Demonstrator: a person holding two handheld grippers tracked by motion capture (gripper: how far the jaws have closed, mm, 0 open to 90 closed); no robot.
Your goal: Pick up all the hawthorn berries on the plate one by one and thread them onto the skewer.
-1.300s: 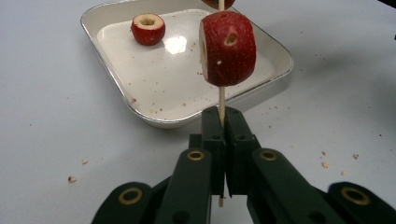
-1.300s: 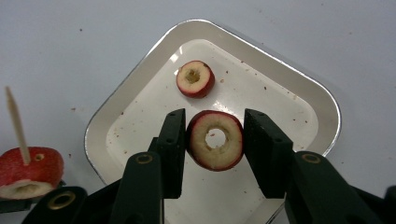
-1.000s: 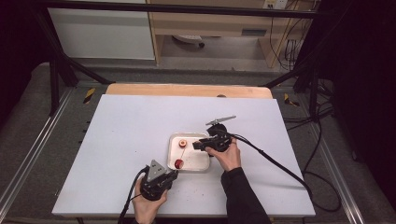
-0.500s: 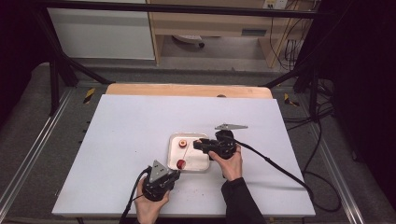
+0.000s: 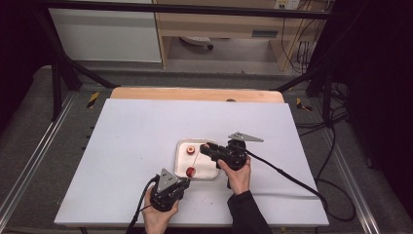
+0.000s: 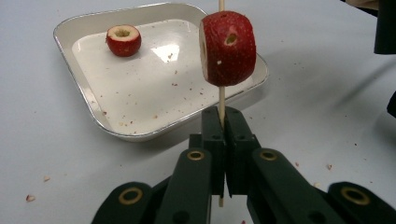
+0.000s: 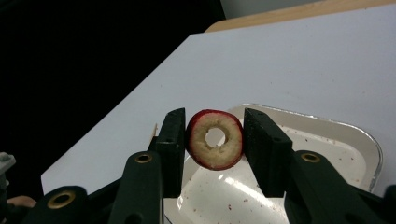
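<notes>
Over tray (image 5: 181,146), right hand-held gripper (image 7: 215,140) clamps cored fruit ring (image 7: 215,139).

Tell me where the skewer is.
The skewer stands upright in the left tongs at the tray's near edge, with a fruit piece threaded on it.

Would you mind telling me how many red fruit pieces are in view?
3: one threaded on the skewer held by the left hand-held gripper, one in the tray, and one between the right hand-held gripper's jaws. None seem hidden.
</notes>
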